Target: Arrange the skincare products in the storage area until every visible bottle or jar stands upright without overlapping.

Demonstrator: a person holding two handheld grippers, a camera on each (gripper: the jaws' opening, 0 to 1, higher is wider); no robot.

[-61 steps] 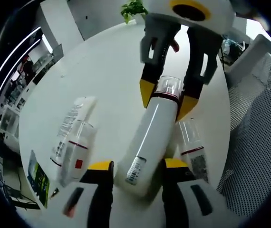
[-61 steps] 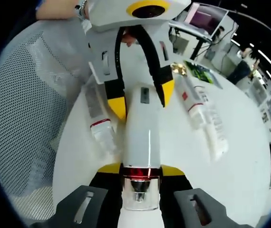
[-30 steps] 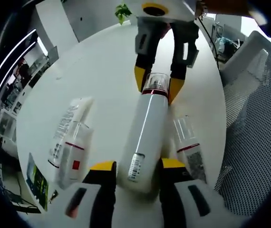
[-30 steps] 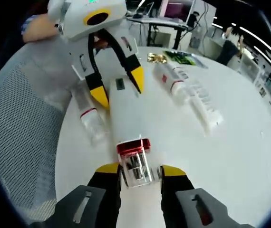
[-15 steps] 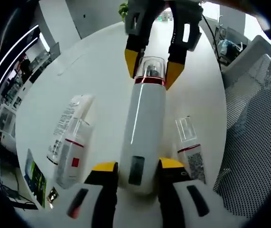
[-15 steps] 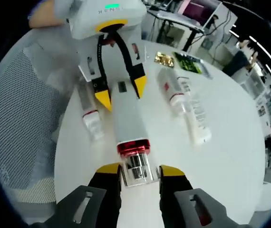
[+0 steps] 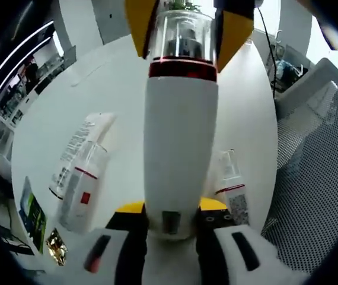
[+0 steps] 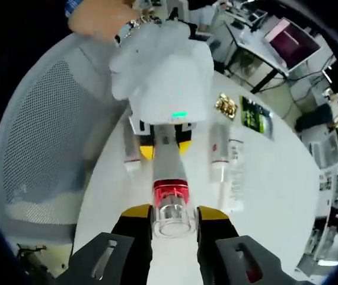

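Since the frames of two seconds back, the tall white pump bottle (image 7: 179, 148) has swung from lying along the round white table (image 7: 115, 83) to near upright; its clear cap (image 8: 172, 218) with the red collar now points up toward the right gripper's camera.

Left gripper (image 7: 172, 212): yellow-tipped jaws closed on the bottle's base end, seen pressed to both sides of it in the left gripper view. Right gripper (image 8: 174, 215): jaws closed on the clear cap, one either side, contact visible in the right gripper view. The bottle is carried between the two tools, just above or at the tabletop; whether the base touches the surface I cannot tell.

Other items: a flat white tube (image 7: 77, 151) and a small clear-capped bottle with red band (image 7: 81, 190) lie side by side, touching or overlapping, on one side of the pump bottle. A second small bottle (image 7: 232, 190) lies flat on the other side, near the table edge and the mesh chair (image 7: 311, 196).

Step in hand, as judged: standing up the first product. Next move calls for seating the base flat, loosening the base grip first, then the cap grip, checking it does not tip. Three items are then left to raise and separate.
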